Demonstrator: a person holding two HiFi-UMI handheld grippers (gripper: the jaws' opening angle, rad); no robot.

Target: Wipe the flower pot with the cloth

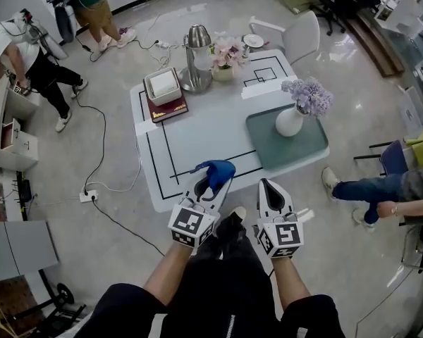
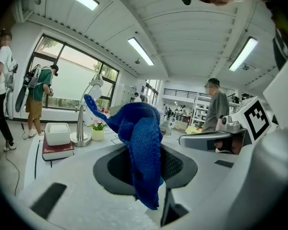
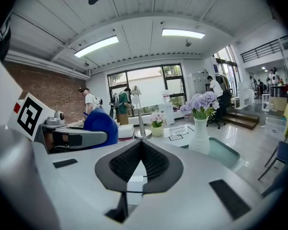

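My left tool [image 1: 206, 186] pinching a crumpled blue knitted cloth [image 1: 217, 169], my right tool [image 3: 141, 145] closed, empty, white bulbous flower pot [image 1: 290, 122], lilac blooms

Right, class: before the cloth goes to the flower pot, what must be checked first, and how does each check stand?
1. Cloth gripped: blue cloth clamped in the left gripper's jaws. Ok.
2. Right gripper free: jaws together on nothing. Ok.
3. Pot stable: white flower pot stands upright on the teal tray. Ok.
4. Cloth on pot: both grippers hang at the near edge of the table, apart from it. Not ok.
5. Path: bare table between cloth and tray. Ok.
6. Right pot chosen: a smaller pot with pink flowers stands further back. Cannot tell.
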